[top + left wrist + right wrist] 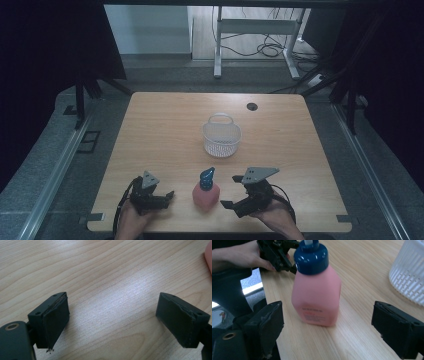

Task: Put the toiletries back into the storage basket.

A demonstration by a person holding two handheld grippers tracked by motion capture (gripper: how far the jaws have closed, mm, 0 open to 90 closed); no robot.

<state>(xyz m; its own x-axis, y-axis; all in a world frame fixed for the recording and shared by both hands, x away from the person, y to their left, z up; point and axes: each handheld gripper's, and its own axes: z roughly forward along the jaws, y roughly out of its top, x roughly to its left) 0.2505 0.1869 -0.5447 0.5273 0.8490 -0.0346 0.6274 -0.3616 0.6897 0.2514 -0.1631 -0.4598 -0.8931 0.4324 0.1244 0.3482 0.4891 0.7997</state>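
A pink bottle (205, 195) with a blue pump cap stands upright near the table's front edge, between the two grippers. My right gripper (229, 191) sits just right of it, jaws open and pointing left at it. In the right gripper view the bottle (315, 292) stands a little ahead of the right gripper (328, 308), and neither pad touches it. My left gripper (167, 195) rests left of the bottle, open and holding nothing. In the left gripper view its jaws (113, 297) frame bare wood, with the bottle's pink edge (208, 257) at the far right.
A white mesh basket (222, 145) with a handle stands at the table's middle, beyond the bottle, and its wall (409, 272) appears in the right gripper view. A dark cable hole (252, 106) lies near the far edge. A hand holds the left gripper (278, 252).
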